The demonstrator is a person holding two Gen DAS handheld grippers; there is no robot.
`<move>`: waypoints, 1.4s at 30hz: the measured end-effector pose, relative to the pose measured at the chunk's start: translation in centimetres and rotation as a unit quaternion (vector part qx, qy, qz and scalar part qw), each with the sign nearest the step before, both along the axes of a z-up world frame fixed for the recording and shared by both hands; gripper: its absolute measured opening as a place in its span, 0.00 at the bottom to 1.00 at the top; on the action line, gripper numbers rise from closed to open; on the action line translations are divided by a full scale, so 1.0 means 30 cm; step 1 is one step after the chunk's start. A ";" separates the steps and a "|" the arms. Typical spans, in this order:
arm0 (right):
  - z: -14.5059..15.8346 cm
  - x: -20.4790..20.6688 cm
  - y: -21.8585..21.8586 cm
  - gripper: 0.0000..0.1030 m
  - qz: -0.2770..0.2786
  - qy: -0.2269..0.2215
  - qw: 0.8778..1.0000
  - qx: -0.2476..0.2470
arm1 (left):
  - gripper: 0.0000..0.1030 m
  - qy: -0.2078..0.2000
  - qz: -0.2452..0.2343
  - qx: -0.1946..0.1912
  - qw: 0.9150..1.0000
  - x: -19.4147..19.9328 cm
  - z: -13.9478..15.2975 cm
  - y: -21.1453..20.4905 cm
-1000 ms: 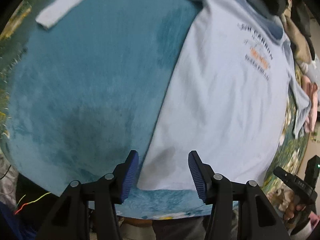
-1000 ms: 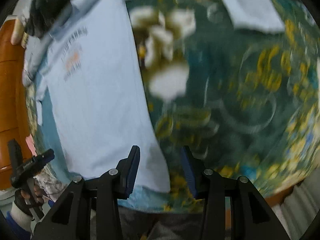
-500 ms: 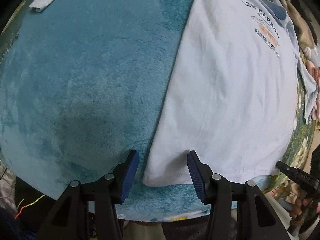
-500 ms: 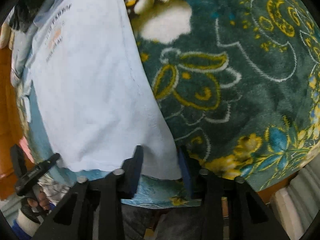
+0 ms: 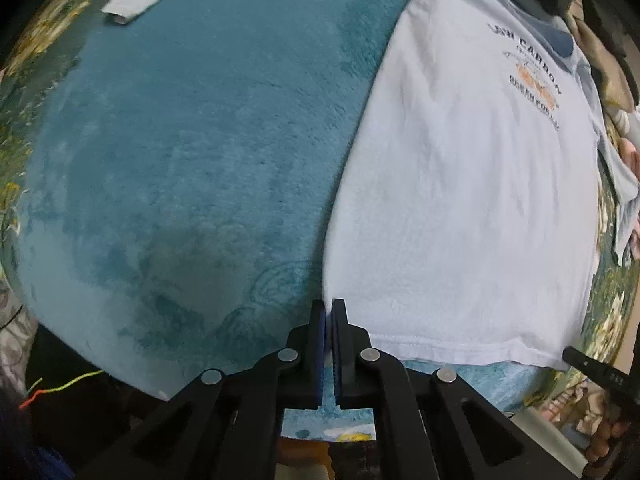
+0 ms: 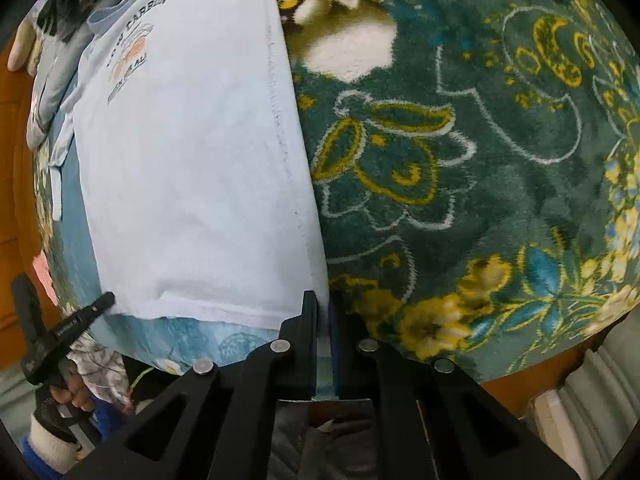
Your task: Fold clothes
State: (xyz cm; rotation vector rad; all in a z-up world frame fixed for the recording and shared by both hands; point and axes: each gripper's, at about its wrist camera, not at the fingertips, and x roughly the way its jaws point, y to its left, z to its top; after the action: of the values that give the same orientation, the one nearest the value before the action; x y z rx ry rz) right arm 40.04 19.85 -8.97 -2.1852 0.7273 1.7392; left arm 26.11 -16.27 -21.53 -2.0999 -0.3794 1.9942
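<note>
Both my left gripper (image 5: 328,314) and right gripper (image 6: 322,308) have just pinched shut on the pale blue T-shirt's (image 5: 460,200) hem corners (spread flat on the blanket (image 5: 180,160)), no fold made yet.

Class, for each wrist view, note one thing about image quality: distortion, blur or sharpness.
Left wrist view: fisheye bulges the teal blanket into a dome; the T-shirt print looks slightly soft.
Right wrist view: the same bulge, black corners; the flowered blanket pattern is sharp, and so is the shirt's side seam.
</note>
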 end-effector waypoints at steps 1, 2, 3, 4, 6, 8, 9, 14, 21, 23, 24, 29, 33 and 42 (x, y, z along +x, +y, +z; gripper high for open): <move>0.006 -0.002 -0.003 0.04 0.005 0.000 1.000 0.001 | 0.03 0.002 -0.002 -0.003 1.000 0.010 0.009 -0.002; 0.012 -0.003 -0.006 0.04 0.010 0.000 1.000 0.002 | 0.03 0.003 -0.003 -0.007 1.000 0.022 0.016 -0.002; 0.017 -0.005 -0.008 0.03 0.015 0.000 1.000 0.003 | 0.03 0.004 -0.004 -0.010 1.000 0.034 0.023 -0.003; 0.025 0.001 -0.009 0.03 0.019 -0.001 1.000 0.006 | 0.03 0.003 -0.002 -0.012 1.000 0.052 0.028 -0.010; 0.034 0.012 -0.011 0.03 0.024 -0.001 1.000 0.005 | 0.03 0.003 0.001 -0.013 1.000 0.083 0.036 -0.023; 0.046 0.056 -0.009 0.03 0.027 -0.003 1.000 0.005 | 0.03 0.002 0.000 -0.017 1.000 0.116 0.043 -0.029; 0.051 0.083 -0.006 0.03 0.029 -0.005 1.000 0.005 | 0.03 0.001 -0.001 -0.018 1.000 0.133 0.044 -0.030; 0.059 0.177 0.003 0.03 0.033 -0.018 0.999 0.007 | 0.03 -0.013 -0.003 -0.028 1.000 0.212 0.013 -0.041; 0.062 0.192 0.015 0.04 0.034 -0.019 0.999 0.000 | 0.06 0.008 0.003 0.009 1.000 0.199 0.049 -0.040; 0.072 0.182 0.020 0.05 0.037 -0.016 0.999 0.003 | 0.07 0.011 0.005 0.027 1.000 0.187 0.077 -0.051; 0.079 0.177 0.025 0.06 0.036 -0.014 0.999 0.003 | 0.11 0.013 0.010 0.034 0.999 0.180 0.089 -0.059; 0.140 0.138 0.055 0.15 0.039 0.007 0.999 0.016 | 0.33 0.029 0.049 0.039 0.998 0.093 0.149 -0.136; 0.193 0.070 0.115 0.25 0.025 0.031 0.998 0.038 | 0.33 0.036 0.076 0.031 0.996 0.004 0.189 -0.146; 0.314 -0.100 0.427 0.36 -0.135 0.091 0.982 0.098 | 0.53 0.039 0.144 0.058 0.987 -0.334 0.295 -0.178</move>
State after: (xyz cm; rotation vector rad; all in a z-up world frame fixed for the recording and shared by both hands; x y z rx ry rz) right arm 37.04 32.65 0.45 -1.7271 0.8122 1.7982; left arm 16.10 -21.62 -12.67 -1.9819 -0.8040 2.1413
